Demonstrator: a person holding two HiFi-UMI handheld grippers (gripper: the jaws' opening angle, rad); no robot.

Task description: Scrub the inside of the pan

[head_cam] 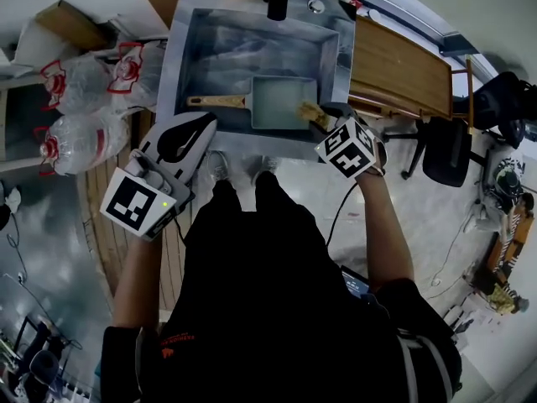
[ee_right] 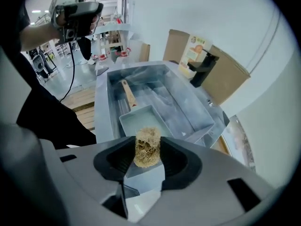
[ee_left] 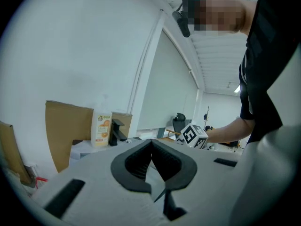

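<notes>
Surface: rectangular stainless steel sink (head_cam: 180,65) holding a pale rectangular pan with wooden handle (head_cam: 281,103).
Right gripper (ee_right: 147,150): pinching a tan fibrous scrubber (ee_right: 147,141).
Left gripper (ee_left: 151,150): jaws pressed together, nothing between.
Room: glossy grey floor (head_cam: 310,191).

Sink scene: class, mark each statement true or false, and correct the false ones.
1. The right gripper is shut on a tan fibrous loofah scrubber. True.
2. The rectangular pale grey pan with a wooden handle lies on the floor. False: it lies inside the steel sink.
3. The left gripper holds the pan's handle. False: its jaws are together on nothing.
4. A black tap stands at the sink's rim. True.
</notes>
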